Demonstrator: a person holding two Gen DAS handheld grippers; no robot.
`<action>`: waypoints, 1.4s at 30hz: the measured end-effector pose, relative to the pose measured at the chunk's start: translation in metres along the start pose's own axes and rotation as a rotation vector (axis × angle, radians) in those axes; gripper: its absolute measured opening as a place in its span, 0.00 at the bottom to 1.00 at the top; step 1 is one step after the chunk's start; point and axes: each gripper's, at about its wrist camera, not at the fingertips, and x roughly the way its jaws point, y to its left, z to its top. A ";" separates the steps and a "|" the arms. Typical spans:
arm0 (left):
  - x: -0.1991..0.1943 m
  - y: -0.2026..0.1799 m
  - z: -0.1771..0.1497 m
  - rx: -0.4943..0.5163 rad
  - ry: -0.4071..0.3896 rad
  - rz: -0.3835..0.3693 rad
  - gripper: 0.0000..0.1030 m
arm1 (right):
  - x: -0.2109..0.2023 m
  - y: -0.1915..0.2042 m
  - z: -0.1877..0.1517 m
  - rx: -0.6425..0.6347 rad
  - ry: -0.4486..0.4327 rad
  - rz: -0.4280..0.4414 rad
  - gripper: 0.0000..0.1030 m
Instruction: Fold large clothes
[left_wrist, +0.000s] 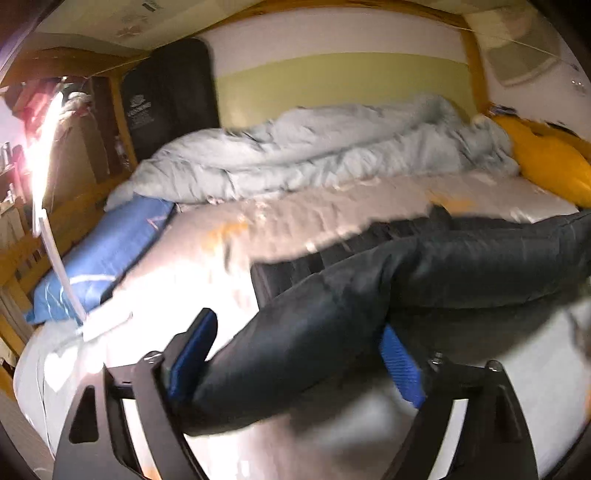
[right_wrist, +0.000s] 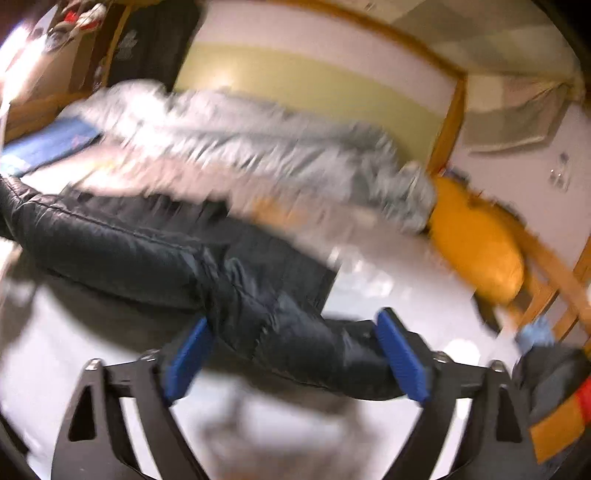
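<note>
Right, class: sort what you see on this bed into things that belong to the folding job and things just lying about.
Job: dark padded jacket; left gripper; right gripper.
Lying about: grey duvet; blue pillow; yellow cushion.

Two black grippers, left gripper (left_wrist: 297, 360) and right gripper (right_wrist: 295, 354). Flat black arms with three-cornered holes cut in them. Ribbed blue pads (left_wrist: 192, 358) on each finger, same blue pads (right_wrist: 400, 356) on the other. Small silver screws (right_wrist: 92, 363) on top.
</note>
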 end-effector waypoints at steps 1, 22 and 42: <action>0.022 0.000 0.015 0.003 0.021 -0.022 0.86 | 0.013 -0.004 0.012 0.021 0.001 -0.003 0.97; 0.076 0.060 0.001 -0.224 0.018 -0.188 0.99 | 0.112 -0.076 -0.009 0.369 0.178 0.340 0.97; 0.108 0.054 0.051 -0.163 -0.061 -0.244 0.08 | 0.130 -0.067 0.058 0.325 -0.008 0.244 0.05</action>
